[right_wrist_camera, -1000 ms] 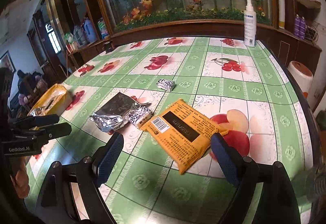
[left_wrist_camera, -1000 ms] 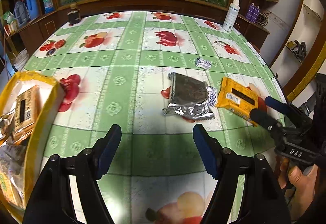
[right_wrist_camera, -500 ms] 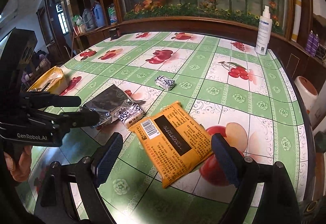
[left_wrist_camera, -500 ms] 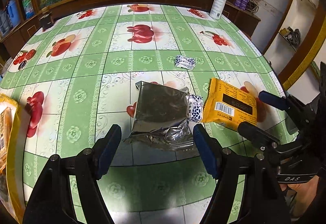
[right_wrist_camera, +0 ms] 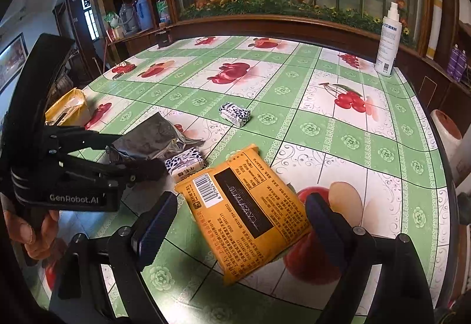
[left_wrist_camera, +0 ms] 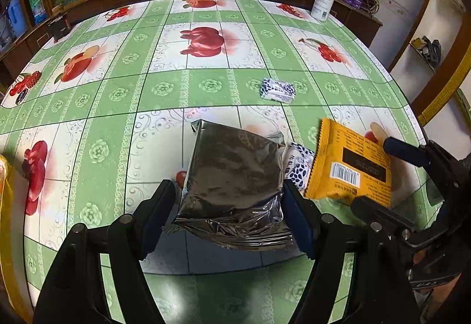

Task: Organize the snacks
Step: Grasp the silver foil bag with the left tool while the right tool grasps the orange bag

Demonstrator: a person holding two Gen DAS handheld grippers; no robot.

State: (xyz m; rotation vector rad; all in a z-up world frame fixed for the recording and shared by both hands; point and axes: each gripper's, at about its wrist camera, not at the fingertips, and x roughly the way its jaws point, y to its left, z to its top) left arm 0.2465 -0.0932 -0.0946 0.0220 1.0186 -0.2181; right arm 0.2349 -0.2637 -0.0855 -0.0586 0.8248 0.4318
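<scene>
Compared with a second ago, the left gripper (left_wrist_camera: 229, 207) is being brought down around the silver foil packet (left_wrist_camera: 232, 176), fingers spread beside its edges, not yet pinching. From the right wrist, the right gripper (right_wrist_camera: 240, 224) is being held spread astride the orange snack packet (right_wrist_camera: 245, 212) on the table (right_wrist_camera: 338, 123), seemingly for pickup toward the yellow bag (right_wrist_camera: 66, 107).

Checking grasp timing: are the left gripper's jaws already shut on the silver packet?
Not yet. The left gripper stands open astride the silver packet, which lies flat on the table.
</scene>
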